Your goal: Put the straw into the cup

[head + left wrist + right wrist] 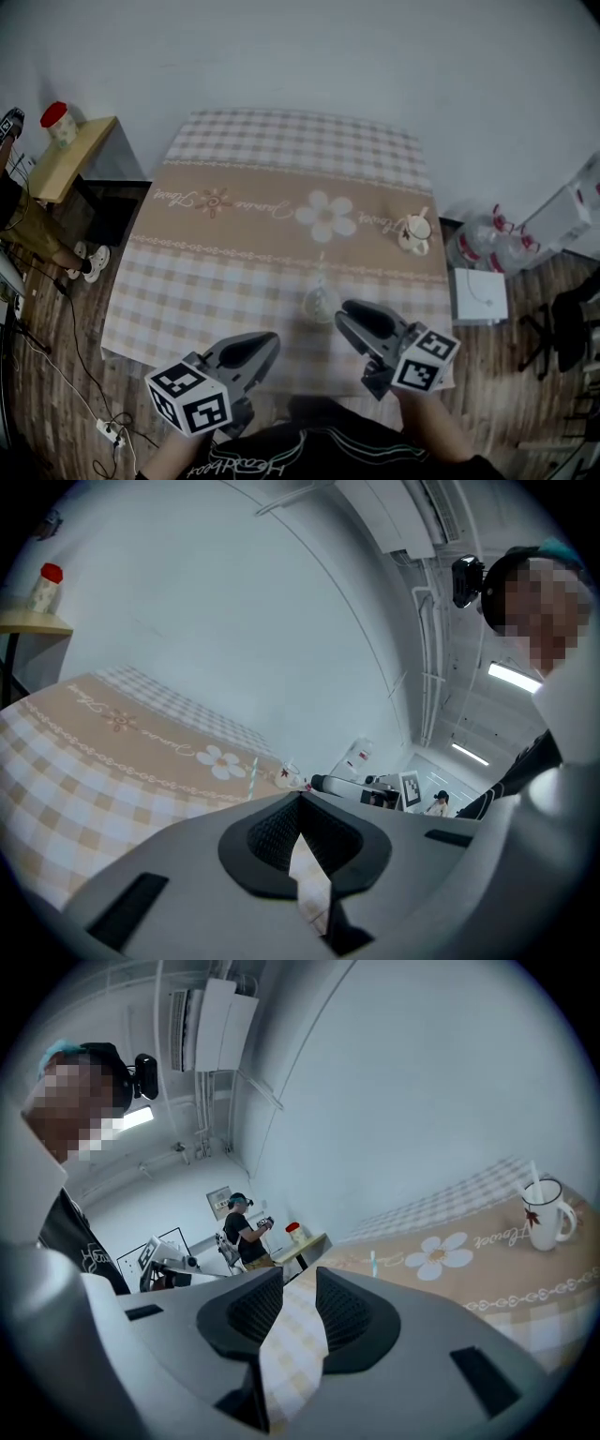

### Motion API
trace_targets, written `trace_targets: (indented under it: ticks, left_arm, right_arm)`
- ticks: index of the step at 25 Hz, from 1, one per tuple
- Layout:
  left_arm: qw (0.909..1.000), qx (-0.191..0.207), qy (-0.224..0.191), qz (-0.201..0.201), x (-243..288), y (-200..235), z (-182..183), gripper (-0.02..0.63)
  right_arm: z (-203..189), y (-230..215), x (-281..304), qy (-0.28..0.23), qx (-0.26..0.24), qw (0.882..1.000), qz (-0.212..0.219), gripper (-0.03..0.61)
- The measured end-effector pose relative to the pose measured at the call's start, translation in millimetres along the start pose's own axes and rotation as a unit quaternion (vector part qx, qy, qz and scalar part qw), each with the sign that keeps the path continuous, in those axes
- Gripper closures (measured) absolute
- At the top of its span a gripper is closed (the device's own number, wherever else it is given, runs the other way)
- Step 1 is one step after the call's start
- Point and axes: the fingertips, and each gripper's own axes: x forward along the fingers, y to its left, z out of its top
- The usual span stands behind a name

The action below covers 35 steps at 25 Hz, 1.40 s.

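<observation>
**Head view.** The clear cup (321, 305) is being observed standing on the checked tablecloth (281, 150), near the table's front edge. The straw (321, 269) is rising upright out of it, so the task is being judged as good as done. The left gripper (270, 341) and the right gripper (347, 313) are being held near the cup, one on each side and both apart from it. A white mug (415, 232) is standing well apart to the right.

**Left gripper view.** The jaws are being held nearly together, with the tips appearing to meet and nothing between them. The straw is showing upright beyond them.

**Right gripper view.** The jaws are being held wide apart, and only tablecloth is being seen through the gap. The straw is standing beyond them, untouched.

**Handling.** The straw is being judged light, thin-walled, smooth and easily crushed. Any further hold is best taken on its free upper length, with a gentle pinch. The cup is being judged light and easily tipped.
</observation>
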Motion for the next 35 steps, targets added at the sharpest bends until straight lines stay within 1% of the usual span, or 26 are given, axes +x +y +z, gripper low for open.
trace_targets:
  ticks: [4, 9, 13, 19, 25, 29, 35]
  left_arm:
    - [0.9997, 0.016, -0.006, -0.015, -17, -24, -3, 0.617]
    - [0.9979, 0.048, -0.015, -0.040, -39, -57, -8, 0.617]
    - [0.9958, 0.068, -0.022, -0.056, -61, -82, -15, 0.617]
    - [0.9929, 0.088, -0.028, -0.075, -90, -109, -29, 0.617]
    - [0.9910, 0.099, -0.030, -0.085, -110, -125, -38, 0.617]
    - [0.9902, 0.104, -0.035, -0.086, -122, -131, -43, 0.617]
    - [0.9906, 0.102, -0.037, -0.083, -134, -134, -47, 0.617]
  right_arm:
    - [3, 43, -22, -0.018, -0.021, 1.000, 0.007, 0.468]
    - [-9, 87, -46, -0.018, -0.042, 0.999, 0.012, 0.505]
    - [-15, 120, -64, -0.029, -0.056, 0.998, 0.012, 0.529]
    - [-31, 168, -80, -0.034, -0.050, 0.998, 0.032, 0.535]
    - [-32, 196, -93, -0.055, -0.043, 0.997, 0.033, 0.563]
    - [-40, 211, -92, -0.054, -0.051, 0.997, 0.037, 0.566]
    - [-48, 223, -88, -0.045, -0.050, 0.997, 0.044, 0.566]
